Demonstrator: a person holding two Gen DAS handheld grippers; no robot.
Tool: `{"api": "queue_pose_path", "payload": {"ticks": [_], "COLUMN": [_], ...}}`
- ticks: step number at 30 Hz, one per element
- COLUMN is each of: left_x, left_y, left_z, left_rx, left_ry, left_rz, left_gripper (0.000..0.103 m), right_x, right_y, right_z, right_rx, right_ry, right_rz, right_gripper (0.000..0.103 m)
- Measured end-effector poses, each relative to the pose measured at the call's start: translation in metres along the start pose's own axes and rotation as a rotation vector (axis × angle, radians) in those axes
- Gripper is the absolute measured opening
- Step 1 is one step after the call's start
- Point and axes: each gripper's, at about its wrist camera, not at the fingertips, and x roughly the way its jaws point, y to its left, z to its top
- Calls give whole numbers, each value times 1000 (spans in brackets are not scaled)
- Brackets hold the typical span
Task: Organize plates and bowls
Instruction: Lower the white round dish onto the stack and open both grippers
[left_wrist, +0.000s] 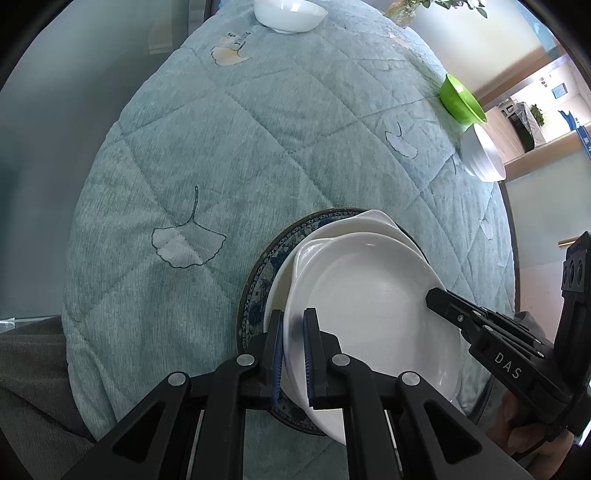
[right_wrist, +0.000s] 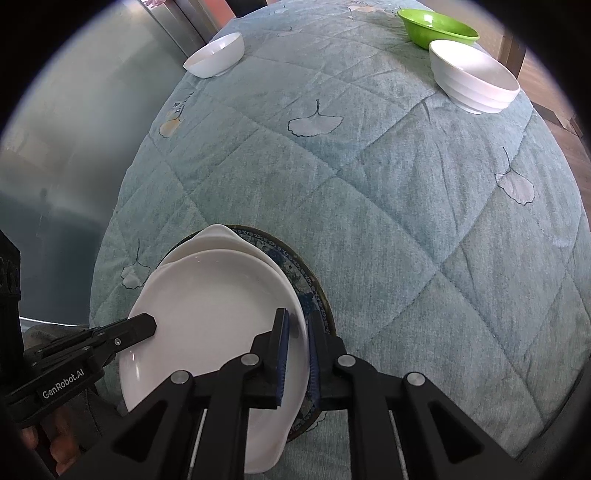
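Nearest: a white plate (left_wrist: 373, 314) pinched by its rim on two opposite sides. Left claw (left_wrist: 293, 354) is clamped on one edge, right claw (right_wrist: 297, 354) on the other, pads either side of the thin rim, both pointing steeply down. The plate sits on or just over a second white plate (left_wrist: 365, 221), which lies on a blue-patterned plate (left_wrist: 258, 291); whether the top one has full contact I cannot tell. The stack is at the near edge of the counter (left_wrist: 258, 147), covered with a quilted teal cloth.

Handling guess: glazed, stiff, fairly heavy, breakable. The rim is smooth, so a pinch can slip, and two opposite rim grips keep it level. Release only once seated, or it may clatter or slide off the lower plate's scalloped edge.

Farther: a white bowl (right_wrist: 474, 75) and a green bowl (right_wrist: 437, 27) close together at the far right, another white bowl (right_wrist: 216, 55) well apart at the far left. The bowls look light; take them by the wall or rim.
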Motion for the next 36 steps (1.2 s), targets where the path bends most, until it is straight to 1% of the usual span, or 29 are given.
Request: {"api": "queue_pose_path", "payload": {"ticks": [12, 16, 19, 22, 24, 25, 28, 29, 31, 33, 34, 35, 36], "left_x": [-1, 3, 2, 2, 1, -1, -6, -7, -8, -9, -9, -8, -6], "left_y": [3, -1, -3, -3, -2, 0, 4, 5, 7, 10, 12, 12, 12], "left_z": [5, 5, 5, 5, 5, 4, 5, 5, 6, 8, 8, 8, 8], "left_rx": [23, 36, 41, 41, 40, 36, 22, 21, 20, 11, 6, 6, 10], "left_ry": [-43, -24, -27, -14, -5, -4, -9, -14, -22, -24, -22, -17, -10], "left_rz": [2, 12, 20, 19, 12, 7, -15, -17, 12, 2, -7, -10, -11], "left_gripper": [7, 8, 8, 9, 10, 13, 15, 19, 30, 30, 30, 30, 30], "right_x": [3, 6, 7, 6, 5, 4, -1, -1, 0, 2, 4, 4, 7], "right_y": [9, 9, 10, 12, 12, 13, 12, 12, 8, 4, 3, 3, 3], "right_z": [4, 4, 4, 4, 4, 5, 6, 6, 9, 11, 12, 13, 13], "right_rx": [-57, -76, -80, -86, -91, -94, -114, -115, -100, -92, -95, -98, -98], "right_ry": [-37, -49, -50, -56, -51, -47, -53, -54, -43, -29, -27, -24, -15], "right_rz": [-29, -40, -43, -39, -30, -25, -14, -16, -8, 12, 11, 11, 13], "right_gripper": [12, 15, 16, 16, 18, 18, 19, 19, 19, 19, 17, 12, 12]}}
